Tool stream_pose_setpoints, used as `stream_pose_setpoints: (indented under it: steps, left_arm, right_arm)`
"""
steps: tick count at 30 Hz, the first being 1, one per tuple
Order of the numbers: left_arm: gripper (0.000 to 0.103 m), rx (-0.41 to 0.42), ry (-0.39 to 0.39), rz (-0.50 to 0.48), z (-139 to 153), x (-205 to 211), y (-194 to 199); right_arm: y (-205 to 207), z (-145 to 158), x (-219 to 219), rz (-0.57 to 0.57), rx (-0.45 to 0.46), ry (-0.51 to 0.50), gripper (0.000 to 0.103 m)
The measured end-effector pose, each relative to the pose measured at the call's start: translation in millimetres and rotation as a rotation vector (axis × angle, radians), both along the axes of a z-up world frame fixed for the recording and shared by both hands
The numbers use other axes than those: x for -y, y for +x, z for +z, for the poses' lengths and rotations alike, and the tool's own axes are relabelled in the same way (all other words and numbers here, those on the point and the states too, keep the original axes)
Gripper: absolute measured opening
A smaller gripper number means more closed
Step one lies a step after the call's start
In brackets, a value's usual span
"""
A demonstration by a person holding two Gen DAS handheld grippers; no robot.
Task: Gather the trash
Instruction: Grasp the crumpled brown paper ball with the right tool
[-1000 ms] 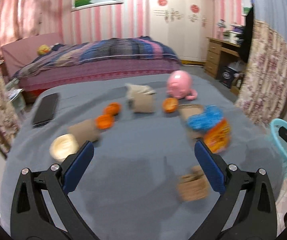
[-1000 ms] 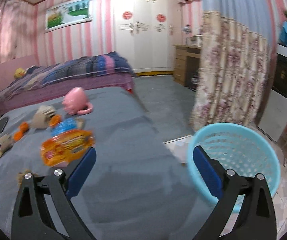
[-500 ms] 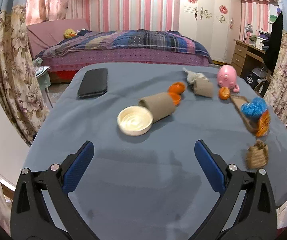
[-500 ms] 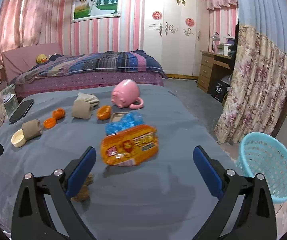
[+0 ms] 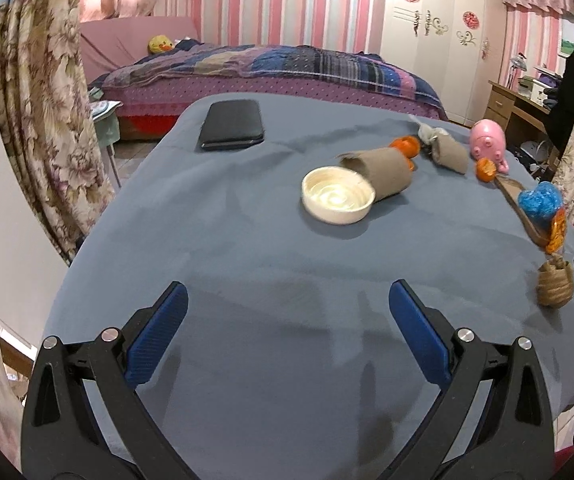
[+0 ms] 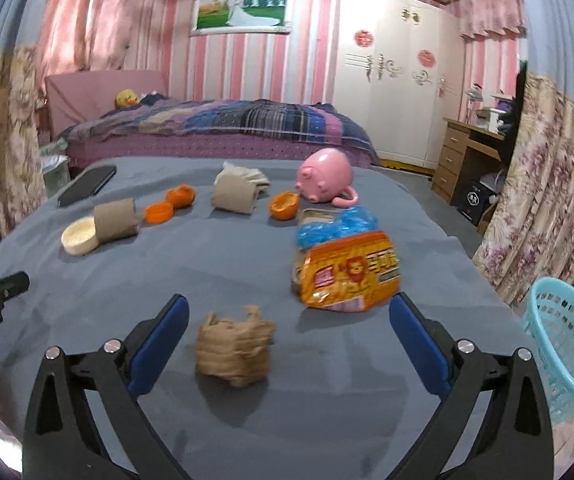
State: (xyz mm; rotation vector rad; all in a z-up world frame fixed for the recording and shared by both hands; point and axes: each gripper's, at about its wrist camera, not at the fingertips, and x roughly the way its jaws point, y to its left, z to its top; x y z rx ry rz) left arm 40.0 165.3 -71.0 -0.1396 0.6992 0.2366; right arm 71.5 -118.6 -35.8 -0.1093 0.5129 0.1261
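Note:
Trash lies scattered on a blue-grey table (image 6: 215, 264). A crumpled brown paper wad (image 6: 234, 346) sits just ahead of my open right gripper (image 6: 289, 338), a little left of its middle. Behind it lie an orange snack bag (image 6: 347, 274), a blue plastic wrapper (image 6: 337, 226), orange peels (image 6: 285, 205), and cardboard tubes (image 6: 116, 220). A turquoise basket (image 6: 565, 344) stands on the floor at the right. My left gripper (image 5: 287, 330) hangs open and empty over bare cloth; the paper wad (image 5: 554, 285) is far to its right.
A cream bowl (image 5: 338, 195) touches a cardboard tube (image 5: 379, 169). A black phone (image 5: 232, 123) lies at the far left corner, a pink pig toy (image 6: 325, 178) at the back. Floral curtains (image 6: 543, 216) and a bed (image 6: 215, 130) surround the table.
Both grippers have swung left. The right one now faces the table and the paper wad, with the basket at the right edge. The left one now faces the table's left half.

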Motion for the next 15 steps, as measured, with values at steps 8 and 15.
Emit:
stream_pose_setpoints:
  steps: [8,15]
  left_arm:
    - [0.097,-0.017,-0.031,0.019,-9,-9,-2]
    - [0.097,-0.035,-0.026,0.013,-12,-6,4]
  right_arm:
    - [18,-18,-7,0.01,-0.088,0.016,0.097]
    - [21,-26,-13,0.075,-0.153,0.036,0.06]
